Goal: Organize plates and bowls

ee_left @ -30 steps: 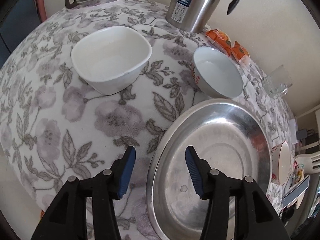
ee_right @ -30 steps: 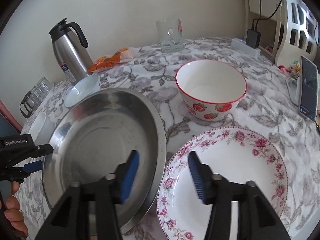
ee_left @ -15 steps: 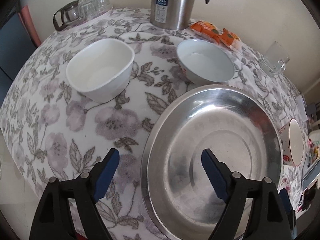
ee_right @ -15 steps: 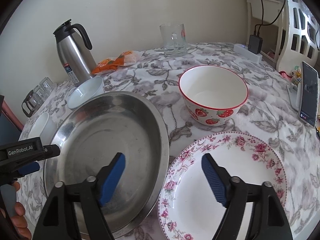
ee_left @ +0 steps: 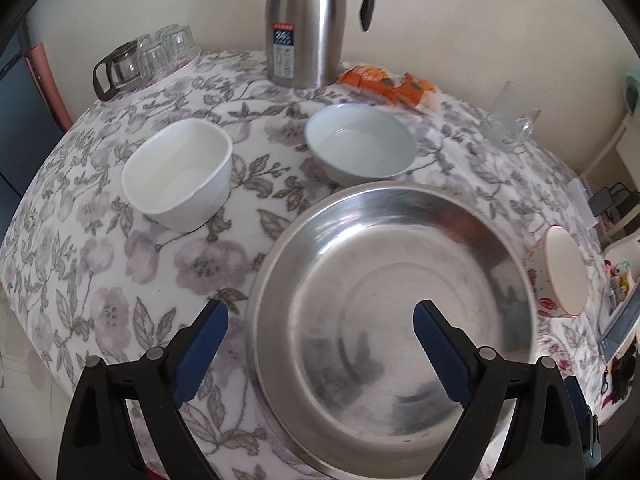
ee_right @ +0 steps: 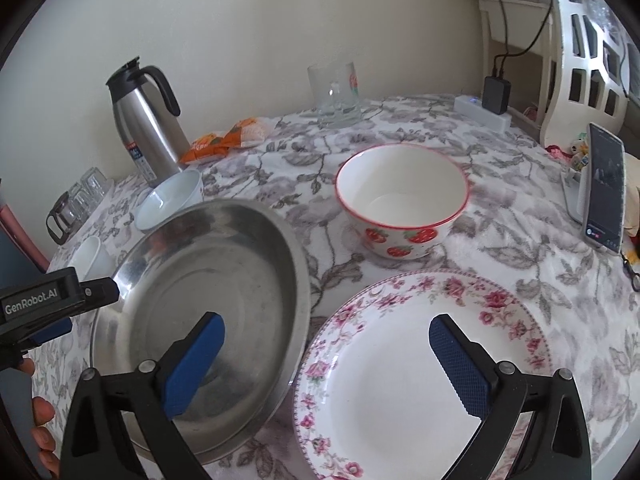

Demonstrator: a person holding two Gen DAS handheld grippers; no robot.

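Observation:
A large steel plate (ee_left: 392, 304) lies on the floral tablecloth; it also shows in the right wrist view (ee_right: 200, 304). My left gripper (ee_left: 320, 344) is open and empty, straddling the steel plate's near left rim. A white squarish bowl (ee_left: 180, 176) and a pale round bowl (ee_left: 360, 148) stand behind it. My right gripper (ee_right: 326, 356) is open and empty, above the gap between the steel plate and a rose-patterned plate (ee_right: 420, 376). A strawberry bowl (ee_right: 402, 200) stands behind that plate.
A steel thermos (ee_left: 306, 20) stands at the back by the wall, with orange snack packets (ee_left: 388, 84), a glass mug (ee_right: 336, 94) and upturned glasses (ee_left: 152, 56). A phone (ee_right: 604, 192) leans at the right edge. The left gripper's body (ee_right: 40, 300) shows at the left.
Both grippers have opened wide and drawn back a little from the plates. The left view has swung to face the thermos more squarely.

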